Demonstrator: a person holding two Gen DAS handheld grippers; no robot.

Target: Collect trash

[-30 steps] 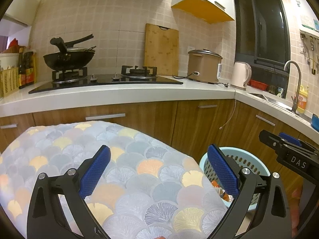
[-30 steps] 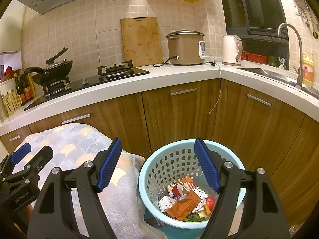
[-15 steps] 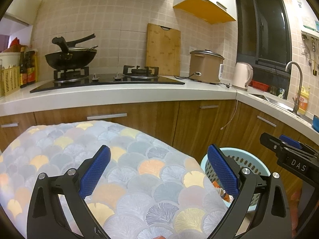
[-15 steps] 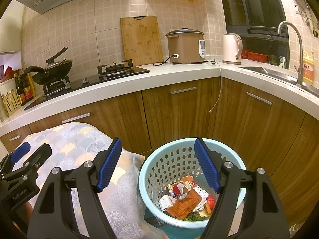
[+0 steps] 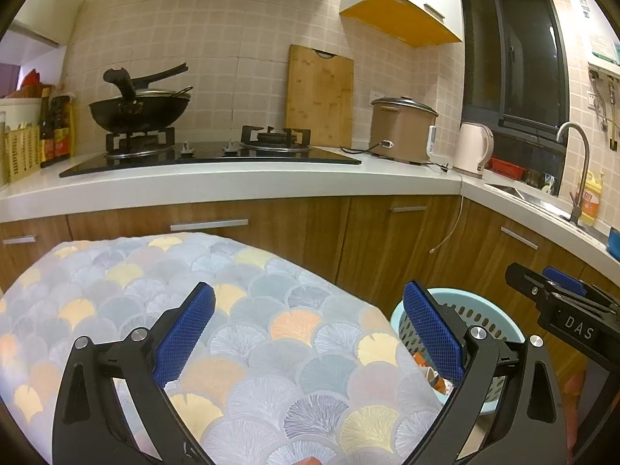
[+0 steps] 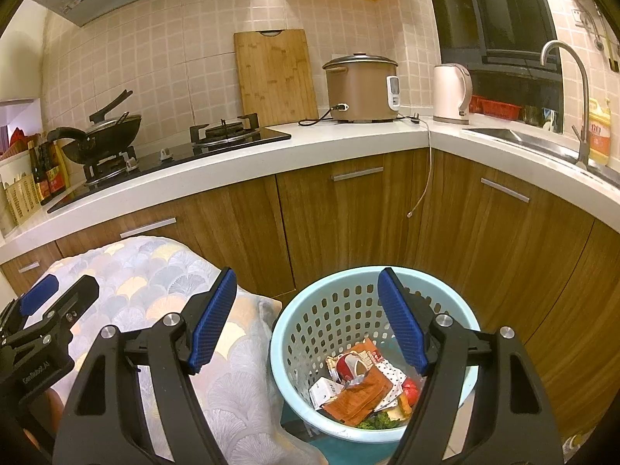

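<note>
Now, step in hand: pause between pickups, judged; no trash held, none seen outside the basket (image 6: 310, 333).
Left gripper (image 5: 308, 333): spread wide, nothing between the pads, over the patterned cloth (image 5: 271, 348).
Right gripper (image 6: 306, 317): spread wide too, empty, above the basket rim.
Trash (image 6: 360, 383): heaped in the basket bottom, on the floor right of the cloth, near the cabinets.
Next move: probably search for remaining litter; cloth looks bare, so maybe nearly finished.
Count, grippers: two.
Count, baskets: one.
Count, trash pieces: several wrappers, exact number not possible to tell.
Count, far bench (image 6: 348, 131): one rice cooker (image 6: 362, 89), one kettle (image 6: 451, 93), one cutting board (image 6: 275, 73).
</note>
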